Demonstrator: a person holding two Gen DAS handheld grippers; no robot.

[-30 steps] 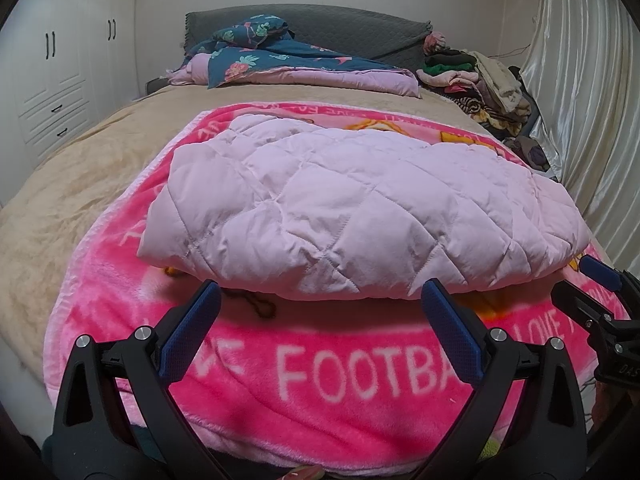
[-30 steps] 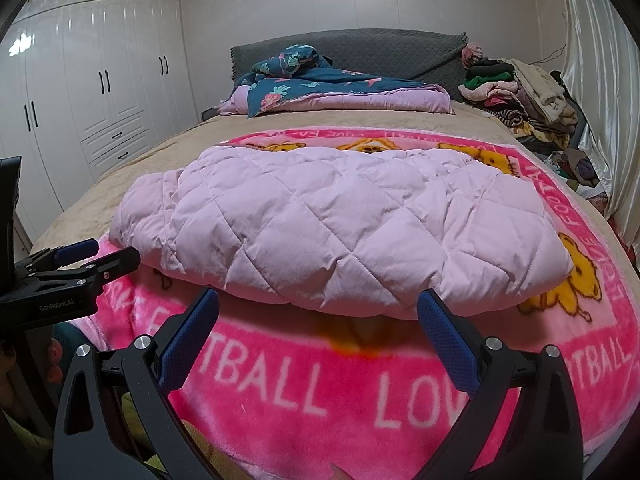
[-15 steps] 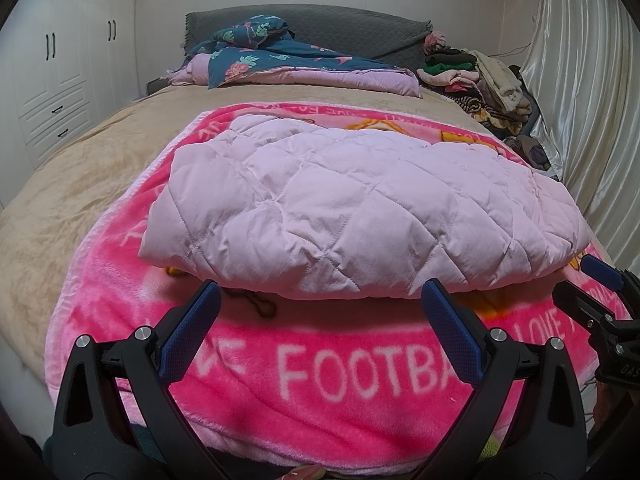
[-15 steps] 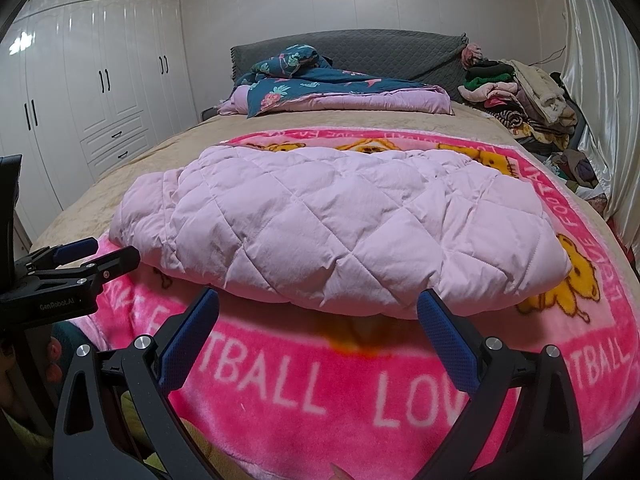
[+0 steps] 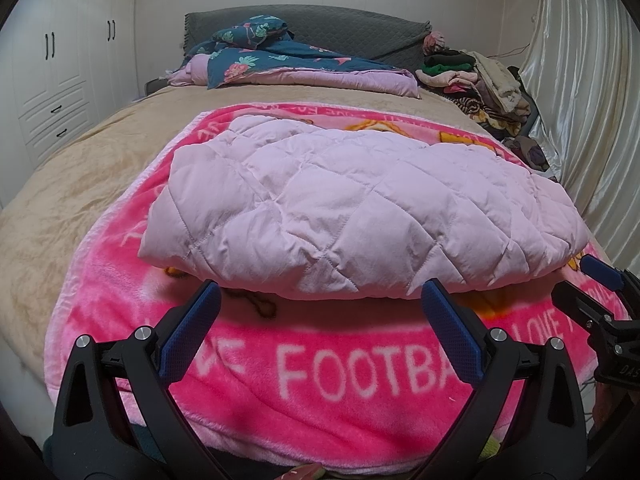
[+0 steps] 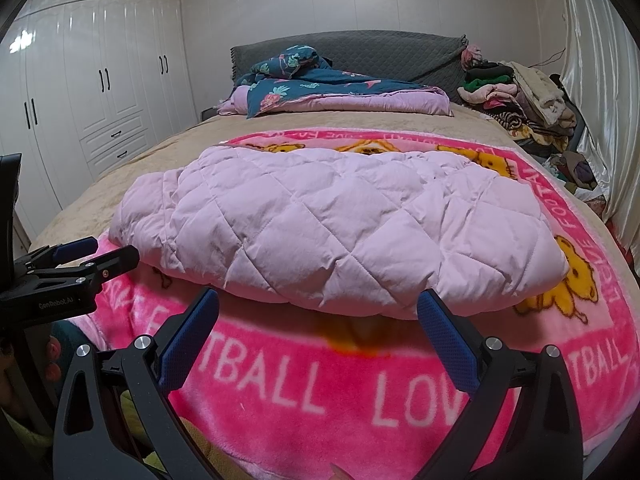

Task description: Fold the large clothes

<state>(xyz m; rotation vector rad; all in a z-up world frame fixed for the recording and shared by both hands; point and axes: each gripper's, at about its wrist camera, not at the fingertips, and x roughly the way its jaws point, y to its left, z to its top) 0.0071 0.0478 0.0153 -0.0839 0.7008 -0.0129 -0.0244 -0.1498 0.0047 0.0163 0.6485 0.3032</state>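
Left wrist view: left gripper (image 5: 318,304) spread wide, blue-padded black fingers (image 5: 192,332) holding nothing, hovering just short of the near edge of the pale pink quilted puffy garment (image 5: 352,208). Right wrist view: right gripper (image 6: 318,308) equally wide, empty, facing the same edge. The garment is bundled in a folded mound lying across the middle of a bright pink fleece blanket with white lettering (image 5: 304,368), spread on a beige-covered bed (image 5: 80,184). Each gripper shows at the side of the other's view. Farther back: dark blue floral and lilac duvet (image 6: 320,92) against a grey quilted headboard (image 6: 380,52), heap of mixed clothes (image 6: 520,96) at right, white wardrobe doors (image 6: 92,112) at left.
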